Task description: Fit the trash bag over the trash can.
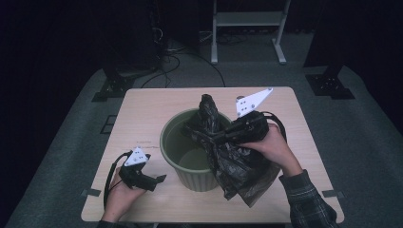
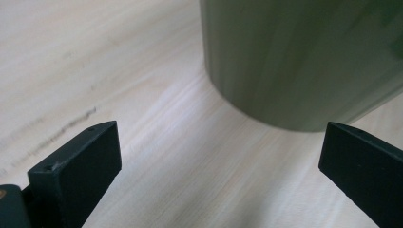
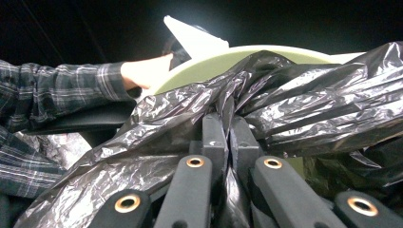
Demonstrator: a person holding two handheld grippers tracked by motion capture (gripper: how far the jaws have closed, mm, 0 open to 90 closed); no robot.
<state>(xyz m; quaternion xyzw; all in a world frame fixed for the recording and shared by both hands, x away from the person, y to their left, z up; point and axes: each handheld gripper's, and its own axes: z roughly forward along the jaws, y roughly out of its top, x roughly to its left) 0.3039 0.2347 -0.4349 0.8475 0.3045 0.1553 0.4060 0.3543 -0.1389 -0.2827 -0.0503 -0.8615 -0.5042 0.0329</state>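
A: Bin bag (image 1: 237, 164), black plastic, crumpled: held by the right hand-held gripper (image 1: 219, 135), whose jaws are pinched narrow on a gathered fold. One twisted end is raised above that gripper; the bulk hangs below it, draped over the near rim of the green bin (image 1: 177, 164) and down its outer wall to the bench (image 1: 152, 109).

B: Left hand-held gripper (image 1: 160, 179)?

A: Listed as empty, jaws spread wide, rested low on the bench. The bin's outer wall is seen just ahead of it, not touched.

B: Step in hand?

A: Judged to be the lining of the bin. The bag is carried to the rim but not yet opened or seated inside; bare bin floor is seen beyond the right gripper.

B: Next move?

A: The bag's mouth would need to be found and spread. A second grip by the left gripper on the opposite edge is likely called for, so that the plastic can be pulled apart over the rim.
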